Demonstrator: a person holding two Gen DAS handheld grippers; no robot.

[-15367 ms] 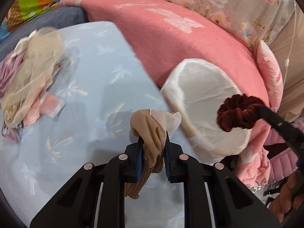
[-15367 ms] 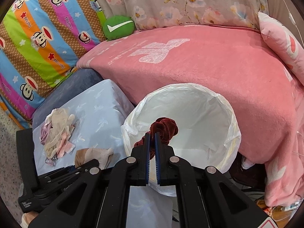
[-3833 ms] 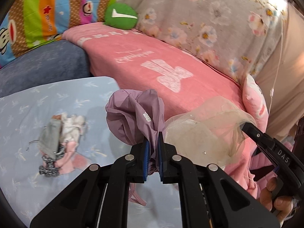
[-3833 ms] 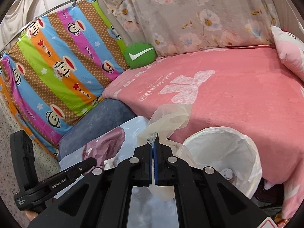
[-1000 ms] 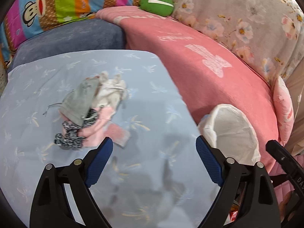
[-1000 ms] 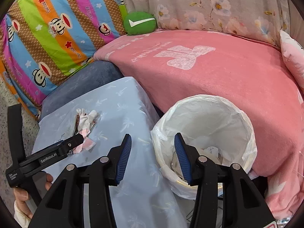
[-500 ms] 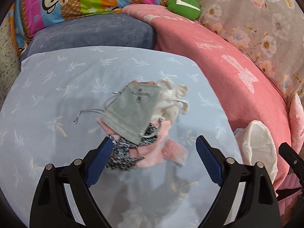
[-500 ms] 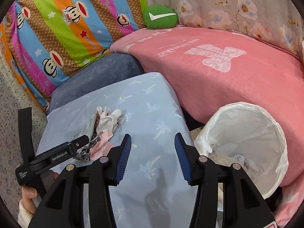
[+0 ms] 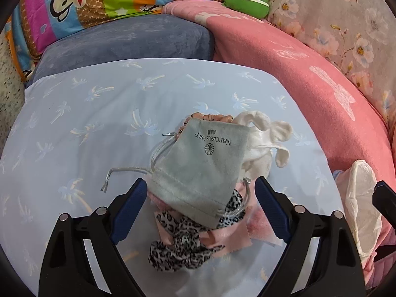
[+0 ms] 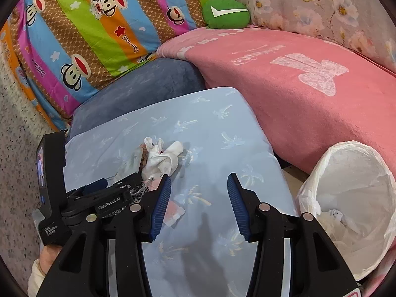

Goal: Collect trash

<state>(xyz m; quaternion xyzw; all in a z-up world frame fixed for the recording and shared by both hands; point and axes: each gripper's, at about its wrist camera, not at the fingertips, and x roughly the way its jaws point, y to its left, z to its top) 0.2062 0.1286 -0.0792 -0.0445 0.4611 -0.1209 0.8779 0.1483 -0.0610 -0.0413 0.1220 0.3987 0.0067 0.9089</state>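
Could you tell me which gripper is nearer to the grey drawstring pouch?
Left. The left gripper hangs just above the grey drawstring pouch, fingers open around its near end. The right gripper is off to the side over bare sheet.

Black plastic left gripper [image 9: 199, 208], blue ribbed pads, silver screws, right gripper [image 10: 199, 206] alike, white "GenRobot.AI" lettering, pale cuff [image 10: 37, 276]

Matt grey velvety cloth pouch [image 9: 201, 170]; thin crinkly plastic bin liner [image 10: 351, 188].
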